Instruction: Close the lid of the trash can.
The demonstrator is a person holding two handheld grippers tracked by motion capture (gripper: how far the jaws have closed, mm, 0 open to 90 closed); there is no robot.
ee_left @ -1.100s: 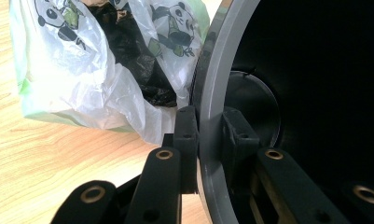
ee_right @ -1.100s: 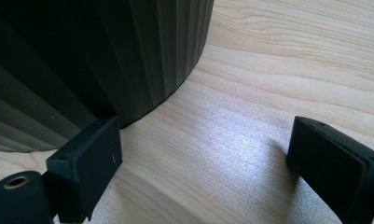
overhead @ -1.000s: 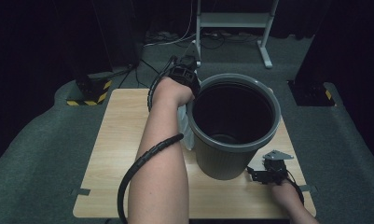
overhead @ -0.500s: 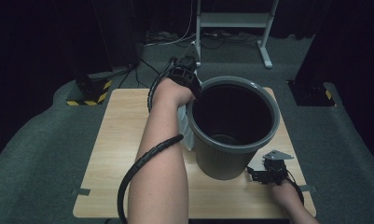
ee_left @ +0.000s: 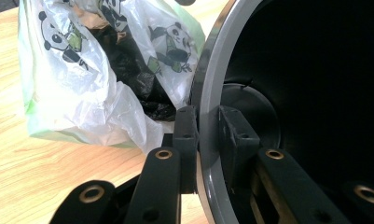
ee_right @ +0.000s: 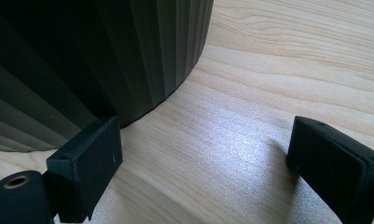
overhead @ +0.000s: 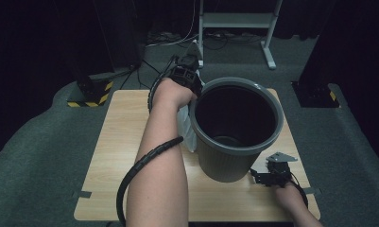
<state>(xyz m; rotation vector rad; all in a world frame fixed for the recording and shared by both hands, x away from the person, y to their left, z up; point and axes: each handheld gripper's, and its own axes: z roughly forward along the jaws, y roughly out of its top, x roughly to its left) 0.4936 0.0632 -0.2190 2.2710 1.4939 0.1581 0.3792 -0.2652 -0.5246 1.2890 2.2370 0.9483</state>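
Currently left tongs point(ee_left: 207, 135) clamped on bin point(overhead: 239, 137) rim, jaws just closed further. Bin mid-bench point(overhead: 111, 156), toward right edge; panda-print bag point(ee_left: 96, 74) against its left wall. Right tongs point(ee_right: 208, 158) apart, by bin's base.

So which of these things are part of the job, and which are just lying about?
In the job:
- grey ribbed bin, rim clamped by the left hand-held gripper
- panda-print plastic bag beside it

Lying about:
- white metal stand
- hazard-striped black bases
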